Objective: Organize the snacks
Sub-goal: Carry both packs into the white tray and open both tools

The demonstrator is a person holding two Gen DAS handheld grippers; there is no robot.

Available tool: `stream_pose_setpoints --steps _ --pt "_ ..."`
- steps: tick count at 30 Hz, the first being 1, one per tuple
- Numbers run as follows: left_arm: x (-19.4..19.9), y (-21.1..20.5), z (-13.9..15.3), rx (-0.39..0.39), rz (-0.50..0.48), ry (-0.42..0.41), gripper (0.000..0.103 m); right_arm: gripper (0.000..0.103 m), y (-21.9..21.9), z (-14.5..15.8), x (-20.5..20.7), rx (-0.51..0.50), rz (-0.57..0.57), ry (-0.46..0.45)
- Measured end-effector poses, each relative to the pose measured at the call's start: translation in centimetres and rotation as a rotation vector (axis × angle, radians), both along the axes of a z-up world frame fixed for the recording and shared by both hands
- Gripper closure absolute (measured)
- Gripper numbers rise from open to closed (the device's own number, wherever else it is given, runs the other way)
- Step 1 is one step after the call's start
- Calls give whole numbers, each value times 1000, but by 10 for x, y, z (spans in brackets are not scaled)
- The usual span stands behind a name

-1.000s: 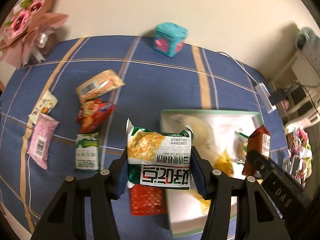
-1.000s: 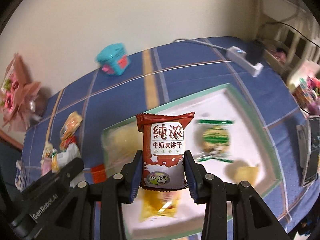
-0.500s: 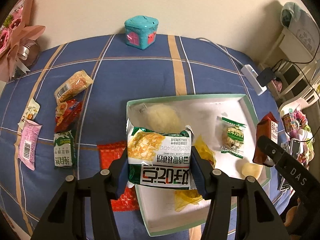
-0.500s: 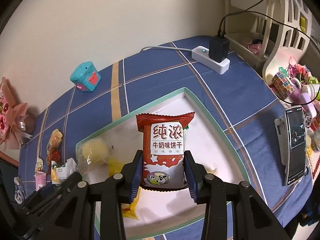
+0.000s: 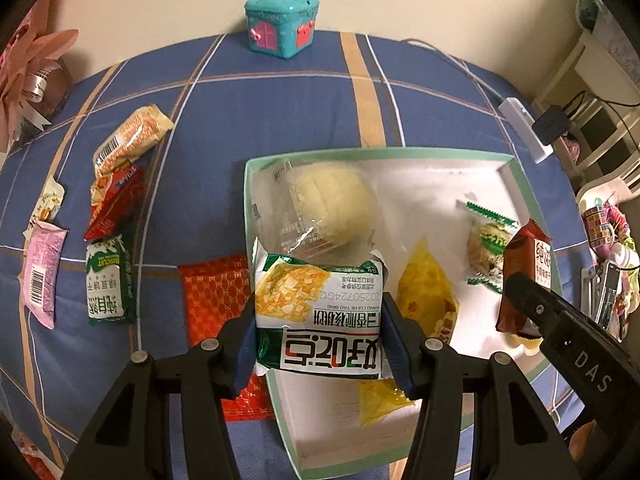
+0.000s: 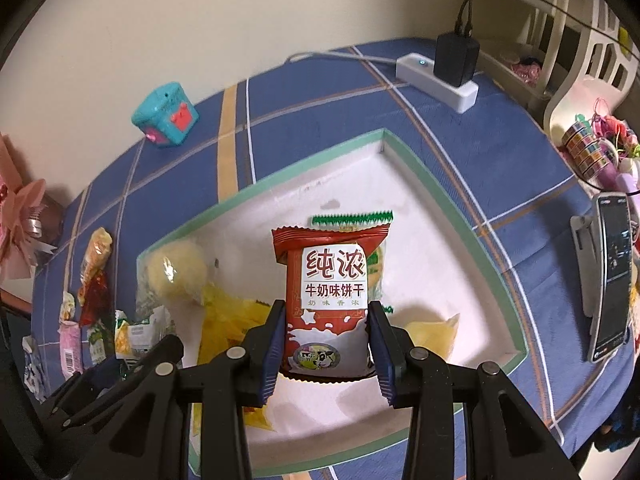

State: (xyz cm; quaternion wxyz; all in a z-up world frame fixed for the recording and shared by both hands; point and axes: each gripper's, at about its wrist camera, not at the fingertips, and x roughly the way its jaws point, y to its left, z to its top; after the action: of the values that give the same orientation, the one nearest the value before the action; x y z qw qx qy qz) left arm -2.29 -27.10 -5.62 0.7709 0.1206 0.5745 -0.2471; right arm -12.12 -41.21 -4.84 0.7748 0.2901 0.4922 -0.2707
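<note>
My left gripper (image 5: 319,336) is shut on a green and white snack packet (image 5: 320,316), held above the left side of a white box with a green rim (image 5: 380,153). My right gripper (image 6: 326,336) is shut on a red milk biscuit packet (image 6: 328,300), held over the middle of the same box (image 6: 452,208). Inside the box lie a wrapped yellow bun (image 5: 332,204), a yellow wrapper (image 5: 426,296) and a green-edged snack (image 5: 486,236). In the left wrist view the right gripper (image 5: 560,332) and its red packet (image 5: 528,256) show at the right.
Loose snacks lie on the blue checked cloth left of the box: an orange packet (image 5: 128,140), a red packet (image 5: 114,204), a green biscuit packet (image 5: 106,284), a pink packet (image 5: 40,272) and a flat red one (image 5: 216,296). A teal toy house (image 5: 282,24) and a power strip (image 6: 436,80) stand at the back, a phone (image 6: 612,276) at the right.
Both grippers have sunk toward the box with their packets still held. The box has grown larger and moved toward the centre in both views.
</note>
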Motion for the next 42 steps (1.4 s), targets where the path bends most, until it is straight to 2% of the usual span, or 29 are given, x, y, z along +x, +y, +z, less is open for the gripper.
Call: stream_pose_setpoints --steps 11,23,38,42 --pt "-5 -7 -17 36 -24 25 46 61 4 -15 2 26 13 48" --pt "-11 -14 -18 51 -55 13 46 61 5 -34 3 61 16 104" --pt "-6 -17 -37 75 -52 66 46 60 2 -47 6 97 0 140" --pt "-3 -17 -36 71 -39 80 44 56 1 -45 5 97 -7 150"
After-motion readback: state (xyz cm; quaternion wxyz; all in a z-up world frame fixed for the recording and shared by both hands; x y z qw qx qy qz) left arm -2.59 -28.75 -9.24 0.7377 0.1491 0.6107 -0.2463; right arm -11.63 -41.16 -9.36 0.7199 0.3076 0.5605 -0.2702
